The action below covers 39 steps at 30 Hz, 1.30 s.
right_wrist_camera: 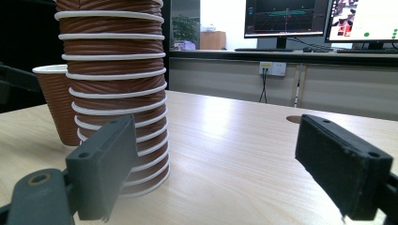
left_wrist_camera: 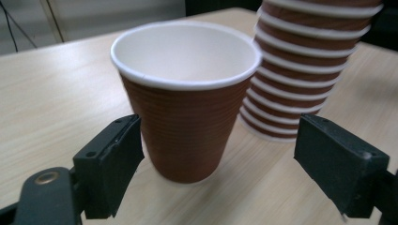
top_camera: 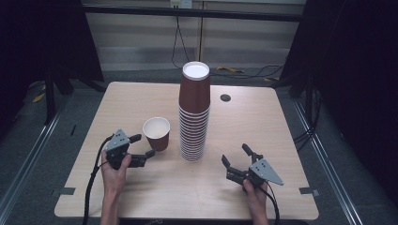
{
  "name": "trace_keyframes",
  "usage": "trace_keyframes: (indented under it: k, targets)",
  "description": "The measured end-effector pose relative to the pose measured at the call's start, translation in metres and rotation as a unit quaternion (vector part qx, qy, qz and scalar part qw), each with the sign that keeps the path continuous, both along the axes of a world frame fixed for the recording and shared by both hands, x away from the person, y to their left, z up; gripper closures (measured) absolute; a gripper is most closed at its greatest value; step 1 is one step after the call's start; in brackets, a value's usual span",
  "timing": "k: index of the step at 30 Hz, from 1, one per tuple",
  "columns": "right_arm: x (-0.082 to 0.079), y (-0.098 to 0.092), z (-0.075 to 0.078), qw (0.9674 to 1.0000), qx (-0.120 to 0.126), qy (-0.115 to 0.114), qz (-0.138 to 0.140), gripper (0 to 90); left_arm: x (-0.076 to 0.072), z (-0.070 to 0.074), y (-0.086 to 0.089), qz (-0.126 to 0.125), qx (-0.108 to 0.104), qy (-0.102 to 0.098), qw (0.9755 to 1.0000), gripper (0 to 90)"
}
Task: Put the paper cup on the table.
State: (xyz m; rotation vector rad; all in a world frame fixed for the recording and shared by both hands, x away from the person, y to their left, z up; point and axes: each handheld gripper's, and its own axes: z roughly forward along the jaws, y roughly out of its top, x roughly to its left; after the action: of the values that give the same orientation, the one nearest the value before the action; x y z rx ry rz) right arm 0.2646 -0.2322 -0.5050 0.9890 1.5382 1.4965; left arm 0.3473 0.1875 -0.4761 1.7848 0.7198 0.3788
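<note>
a light wooden table point(top_camera: 141, 101) with rounded corners fills the middle of the high view, its pale grain running across. a single brown paper cup point(top_camera: 156, 133) stands upright on it, left of centre, white inside and open at the top. just to the right of the cup, near but apart, rises a tall stack of brown cups point(top_camera: 193, 112), upside down, white rims ringing its lower half. a small dark round hole point(top_camera: 225, 98) sits in the tabletop toward the upper right of the stack.
</note>
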Motion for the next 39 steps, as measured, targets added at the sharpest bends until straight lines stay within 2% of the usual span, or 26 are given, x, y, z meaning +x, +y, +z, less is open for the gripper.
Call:
trace_keyframes:
  k: [2,3,5,6,8,9,10,12,13,15,17,19,23,26,28,29,30,32,34,36,38,39]
  targets:
    - [0.0,0.0,0.0,1.0,0.0,0.0,0.0,13.0,-0.005,0.001,0.0,-0.001,-0.013,-0.008,0.9999,15.8]
    - [0.0,0.0,0.0,1.0,0.0,0.0,0.0,13.0,-0.008,0.001,-0.001,-0.001,-0.014,-0.008,0.9999,15.5]
    - [0.0,0.0,0.0,1.0,0.0,-0.001,0.0,13.0,-0.014,0.001,-0.005,0.002,-0.013,-0.021,0.9997,15.5]
    - [0.0,0.0,0.0,1.0,0.0,0.0,0.0,13.0,-0.018,0.0,-0.006,-0.001,-0.026,-0.025,0.9993,15.5]
    - [0.0,0.0,0.0,1.0,0.0,-0.001,0.0,13.0,-0.024,-0.002,-0.009,0.009,-0.043,-0.026,0.9987,15.5]
    - [0.0,0.0,0.0,1.0,0.0,-0.001,0.0,13.0,-0.025,-0.002,-0.008,0.001,-0.042,-0.03,0.9987,15.5]
    - [0.0,0.0,0.0,1.0,0.0,0.0,0.0,13.0,-0.028,-0.003,-0.01,0.012,-0.055,-0.037,0.9978,15.4]
    - [0.0,0.0,0.0,1.0,0.0,-0.001,0.001,13.0,-0.033,-0.006,-0.01,0.003,-0.082,-0.04,0.9958,15.5]
    - [0.0,0.0,0.0,1.0,0.0,-0.001,0.0,13.0,-0.035,-0.009,-0.011,0.004,-0.073,-0.044,0.9963,15.4]
    - [0.0,0.0,0.0,1.0,0.0,-0.001,0.0,13.0,-0.04,-0.013,-0.015,0.023,-0.069,-0.046,0.9962,15.4]
    - [0.0,0.0,0.0,1.0,0.0,-0.001,0.001,13.0,-0.043,-0.017,-0.018,0.026,-0.069,-0.045,0.9962,15.5]
    - [0.0,0.0,0.0,1.0,0.0,0.0,0.0,13.0,-0.046,-0.019,-0.022,0.031,-0.06,-0.053,0.9963,15.5]
    - [0.0,0.0,0.0,1.0,0.0,-0.001,0.0,13.0,-0.052,-0.026,-0.03,0.047,-0.054,-0.067,0.9952,15.5]
    - [0.0,0.0,0.0,1.0,0.0,0.0,0.0,13.0,-0.056,-0.03,-0.037,0.032,-0.05,-0.056,0.9967,15.5]
    - [0.0,0.0,0.0,1.0,0.0,-0.001,0.0,13.0,-0.057,-0.03,-0.041,0.029,-0.05,-0.063,0.9963,15.7]
    - [0.0,0.0,0.0,1.0,0.0,0.0,0.0,13.0,-0.058,-0.032,-0.042,0.03,-0.053,-0.081,0.9949,15.6]
    - [0.0,0.0,0.0,1.0,0.0,0.0,0.0,13.0,-0.061,-0.035,-0.044,0.039,-0.066,-0.076,0.9941,15.7]
    - [0.0,0.0,0.0,1.0,0.0,-0.001,0.0,13.1,-0.065,-0.035,-0.044,0.062,-0.071,-0.09,0.9914,15.9]
    - [0.0,0.0,0.0,1.0,0.0,0.0,0.0,13.1,-0.067,-0.036,-0.042,0.064,-0.081,-0.098,0.9898,15.8]
    - [0.0,0.0,0.0,1.0,0.0,-0.001,0.0,13.2,-0.07,-0.037,-0.042,0.063,-0.074,-0.116,0.9885,15.8]
    - [0.0,0.0,0.0,1.0,0.0,-0.001,0.001,13.2,-0.075,-0.038,-0.043,0.063,-0.081,-0.139,0.9849,15.8]
    - [0.0,0.0,0.0,1.0,-0.001,-0.001,0.0,13.2,-0.076,-0.038,-0.041,0.065,-0.087,-0.141,0.9841,15.7]
